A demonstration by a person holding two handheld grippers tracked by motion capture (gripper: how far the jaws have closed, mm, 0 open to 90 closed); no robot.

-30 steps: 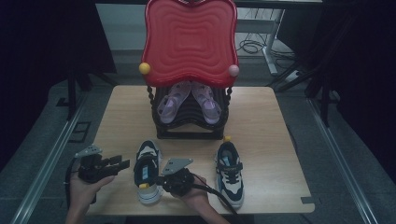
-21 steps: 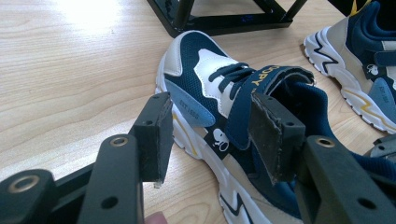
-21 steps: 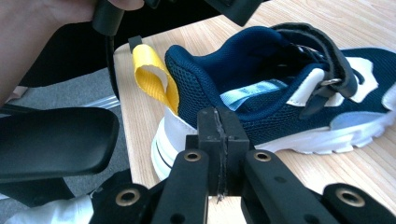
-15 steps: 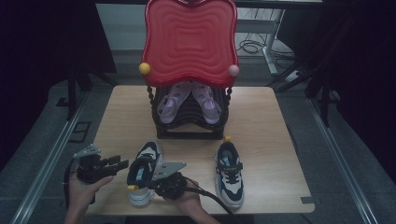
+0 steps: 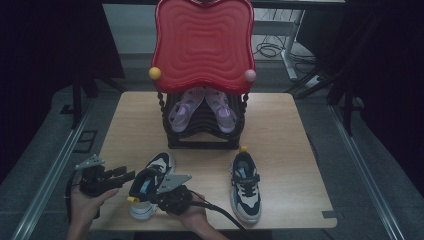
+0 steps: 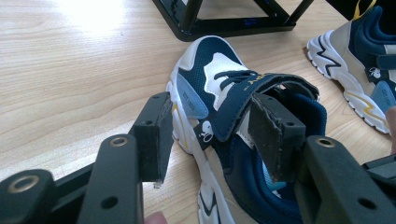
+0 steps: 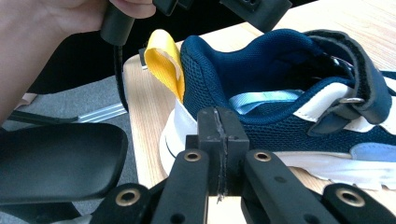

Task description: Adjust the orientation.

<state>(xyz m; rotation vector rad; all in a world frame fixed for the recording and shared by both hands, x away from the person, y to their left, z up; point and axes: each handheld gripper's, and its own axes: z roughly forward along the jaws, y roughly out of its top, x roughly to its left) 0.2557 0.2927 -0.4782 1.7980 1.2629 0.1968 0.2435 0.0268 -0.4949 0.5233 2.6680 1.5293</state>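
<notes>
Sneaker [image 5: 148, 184] on the near-left part of the desk [image 5: 280, 150] is what you're working on, navy and white with a strap [image 6: 261, 93] over the tongue and a yellow pull loop [image 7: 164, 60] at the heel. It sits right between your two grippers, tilted a bit rather than flat on its sole.

Your left gripper [image 5: 120, 176] has its fingers [image 6: 156, 135] spread wide, and in the left gripper view they straddle the near side wall: one pad outside by the midsole, the other inside the opening under the strap. Nothing's pinched, so I'd say you're lined up to bite that wall.

Your right gripper [image 5: 167, 192] has its fingers [image 7: 217, 135] pressed together, pad against pad. In the right gripper view they sit just in front of the heel, below the collar, with the loop just above and to their left. Whether they're actually pinching a bit of the shoe or just propping against it, I can't tell from that angle. My guess is it's there to steady the heel so the shoe doesn't skid when the left closes.

Second sneaker [image 5: 246, 184] lies well off beyond the right fingers, flat, toe toward you. Black rack [image 5: 202, 135] ahead of both already holds purple sandals [image 5: 202, 107].
</notes>
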